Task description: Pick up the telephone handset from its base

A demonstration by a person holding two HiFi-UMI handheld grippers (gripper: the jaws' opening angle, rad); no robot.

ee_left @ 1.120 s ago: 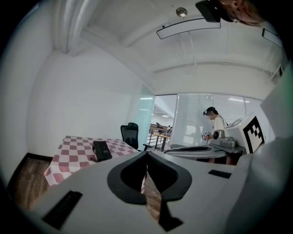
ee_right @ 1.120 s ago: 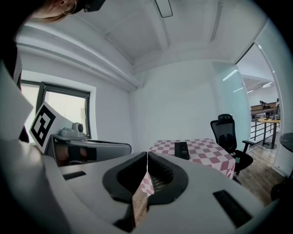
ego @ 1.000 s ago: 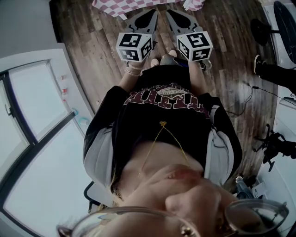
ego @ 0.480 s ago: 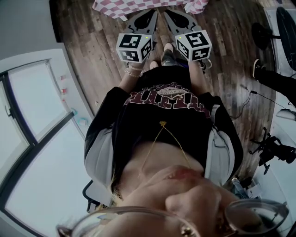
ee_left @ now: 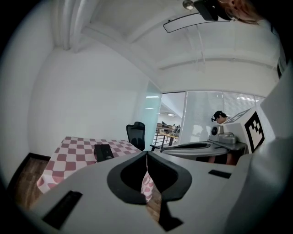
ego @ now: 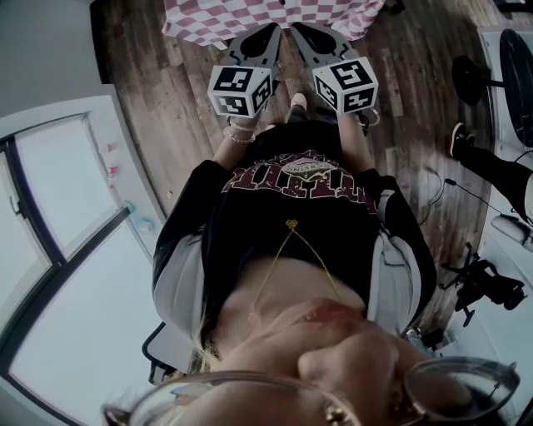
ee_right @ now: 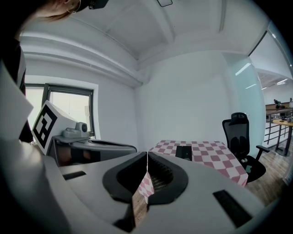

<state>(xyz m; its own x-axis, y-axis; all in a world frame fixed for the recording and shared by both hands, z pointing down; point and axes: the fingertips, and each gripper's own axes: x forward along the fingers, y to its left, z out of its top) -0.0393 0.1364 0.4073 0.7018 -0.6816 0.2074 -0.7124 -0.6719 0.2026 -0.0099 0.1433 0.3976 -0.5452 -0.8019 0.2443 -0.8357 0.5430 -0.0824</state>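
So the telephone (ee_left: 104, 152) is honestly just a small dark flat box from here. It's black all over and sits on the pink-and-white checkered worktop (ee_left: 73, 155), left of centre in the left gripper view. In the right gripper view it's (ee_right: 183, 152) just right of centre, near the front edge of the same worktop (ee_right: 215, 157). It's too small to tell the handset from the base. The head view only shows the checkered edge of the worktop (ego: 208, 17) along the top of the frame, and I can't spot the phone there at all. The left claw (ee_left: 146, 153) has its jaws pressed together with nothing in them, just cloth and floor showing past the slit. Same for the right claw (ee_right: 147, 154), which is together and empty. A black office chair (ee_right: 240, 137) stands past the worktop on the right. Compared with a second ago, a lot more of the checkered cloth now shows at the top of the head view. Both claws (ego: 273, 30) (ego: 298, 30) now have their tips right at its edge, instead of over bare wooden floor (ego: 166, 125). They're closed in both frames.
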